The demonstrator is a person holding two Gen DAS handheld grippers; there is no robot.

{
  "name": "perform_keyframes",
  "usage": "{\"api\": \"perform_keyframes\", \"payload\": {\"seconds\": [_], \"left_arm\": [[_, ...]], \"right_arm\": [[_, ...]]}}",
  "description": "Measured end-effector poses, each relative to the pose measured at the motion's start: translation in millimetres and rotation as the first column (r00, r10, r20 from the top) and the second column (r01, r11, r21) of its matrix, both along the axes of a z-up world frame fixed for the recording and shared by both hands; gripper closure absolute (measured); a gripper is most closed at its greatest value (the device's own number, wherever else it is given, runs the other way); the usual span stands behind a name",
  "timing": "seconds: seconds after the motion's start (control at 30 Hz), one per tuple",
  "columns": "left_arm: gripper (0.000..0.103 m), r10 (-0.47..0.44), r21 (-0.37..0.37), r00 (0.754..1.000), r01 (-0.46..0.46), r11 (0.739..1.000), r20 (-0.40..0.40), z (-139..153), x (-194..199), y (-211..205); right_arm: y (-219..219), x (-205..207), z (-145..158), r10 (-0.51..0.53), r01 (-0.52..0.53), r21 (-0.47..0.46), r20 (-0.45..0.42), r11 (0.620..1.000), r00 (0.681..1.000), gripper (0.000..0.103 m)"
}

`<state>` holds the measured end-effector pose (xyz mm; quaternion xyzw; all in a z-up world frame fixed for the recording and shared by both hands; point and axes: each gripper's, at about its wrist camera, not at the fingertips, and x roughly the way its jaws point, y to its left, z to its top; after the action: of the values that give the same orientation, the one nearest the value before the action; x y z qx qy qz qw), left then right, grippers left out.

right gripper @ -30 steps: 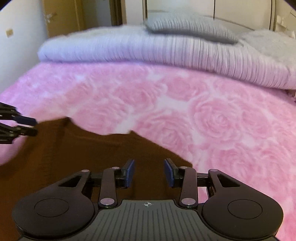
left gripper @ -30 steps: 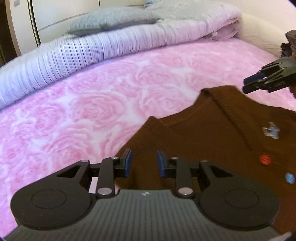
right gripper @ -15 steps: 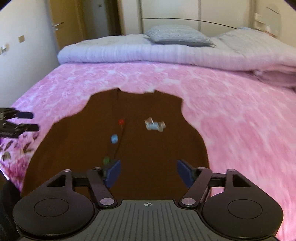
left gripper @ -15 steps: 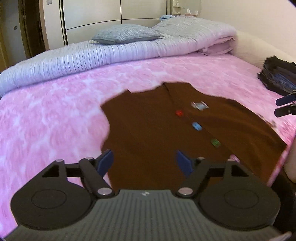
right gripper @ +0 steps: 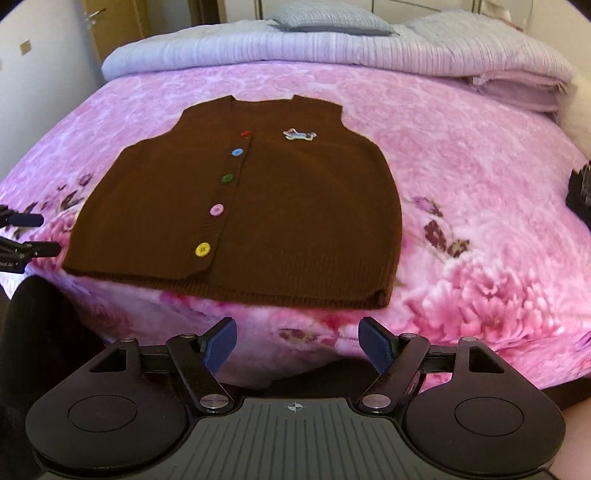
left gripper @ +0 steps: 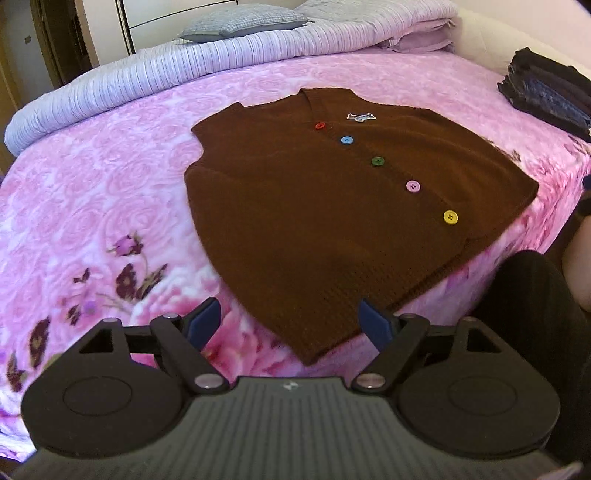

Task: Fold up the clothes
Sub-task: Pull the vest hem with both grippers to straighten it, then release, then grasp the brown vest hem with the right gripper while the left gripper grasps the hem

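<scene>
**Backing away from a vest laid flat, both grippers empty**

Pulling back from the bed point(left gripper: 110, 177), the two grippers now look at the brown vest point(left gripper: 314, 206) from off its hem. A second ago each pair of jaws stood narrow right over the knit near the shoulders; half a second ago they were spreading and retreating; now the whole garment fits in both views.

On the left, the left gripper point(left gripper: 291, 325) hangs with its jaws wide and nothing between them, just off the near left corner of the hem. The vest lies face up and spread on the pink flowered blanket, neck toward the pillow point(left gripper: 240, 22), hem at the near edge of the bed. Down its front runs a buttoned line: red button point(left gripper: 319, 125), blue, green, pink, then yellow button point(left gripper: 450, 216) nearest the hem. A small plane patch point(left gripper: 361, 117) sits on the chest. Farther right, a stack of dark folded clothes point(left gripper: 546, 96) rests near the bed's edge.

The right gripper point(right gripper: 297, 345) also has its jaws wide and empty, below the hem and apart from the cloth.

My reading: the spreading step is over, since the vest looks smooth with no fold in it yet. The fold itself is still to come, likely starting from a side edge or the shoulders.
</scene>
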<state>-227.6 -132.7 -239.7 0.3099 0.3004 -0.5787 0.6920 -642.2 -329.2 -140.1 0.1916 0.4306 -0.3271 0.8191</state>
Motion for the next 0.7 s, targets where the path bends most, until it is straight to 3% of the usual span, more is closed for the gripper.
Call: {"api": "perform_keyframes", "payload": {"seconds": [0.43, 0.7], "left_arm": [[0.024, 0.018, -0.037, 1.0, -0.018, 0.999, -0.006, 14.0, 7.4, 22.3], [0.024, -0.011, -0.015, 1.0, 0.011, 1.0, -0.006, 5.8, 39.8, 26.1]], "right_arm": [[21.4, 22.7, 10.6, 0.101, -0.101, -0.023, -0.005, 0.995, 0.995, 0.027], [35.2, 57.2, 2.6, 0.184, -0.185, -0.151, -0.02, 0.971, 0.983, 0.027]]}}
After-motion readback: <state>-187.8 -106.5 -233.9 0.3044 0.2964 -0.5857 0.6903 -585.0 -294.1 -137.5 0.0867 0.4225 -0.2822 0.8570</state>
